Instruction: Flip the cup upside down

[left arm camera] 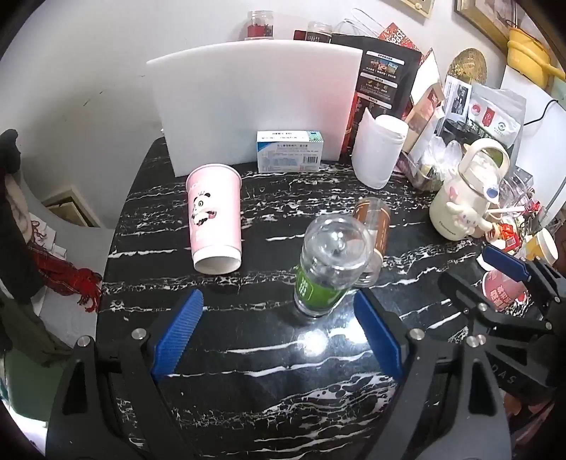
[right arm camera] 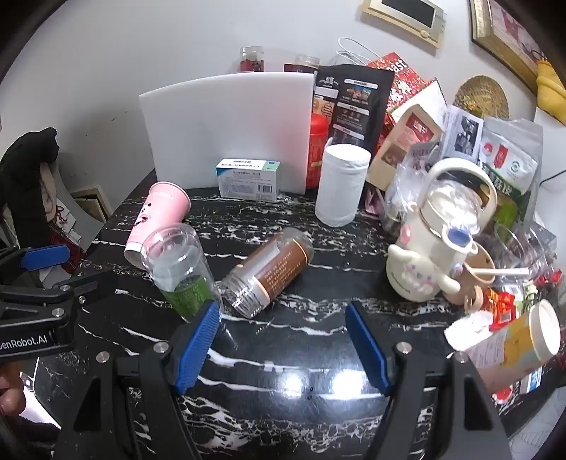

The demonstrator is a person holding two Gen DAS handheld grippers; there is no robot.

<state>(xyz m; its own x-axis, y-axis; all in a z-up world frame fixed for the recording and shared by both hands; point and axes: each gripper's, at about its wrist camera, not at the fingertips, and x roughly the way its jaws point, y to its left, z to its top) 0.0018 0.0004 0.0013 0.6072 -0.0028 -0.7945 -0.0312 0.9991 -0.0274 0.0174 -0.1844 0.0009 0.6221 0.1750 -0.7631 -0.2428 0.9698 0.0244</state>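
Cup (left arm camera: 327, 265), clear with a green label, stands on the black marbled worktop (left arm camera: 269, 371) just beside a toppled brown-labelled jar (right arm camera: 269, 270), beyond the left tool (left arm camera: 279, 332) and right tool (right arm camera: 283, 339), both spread wide and holding nothing, "enRobot.AI" readable on the left one.

A domestic setting is indicated, most likely a home dining corner. A black marble-patterned table (left arm camera: 269, 357) is set against a white wall. Behind a white cutting board (left arm camera: 254, 102) propped upright at the table's far edge, glass jars (left arm camera: 260, 24) are seen. To the board's right, snack and tea pouches (left arm camera: 383, 74), a cartoon-themed bottle (left arm camera: 463, 198) and framed pictures (right arm camera: 406, 17) are noted.
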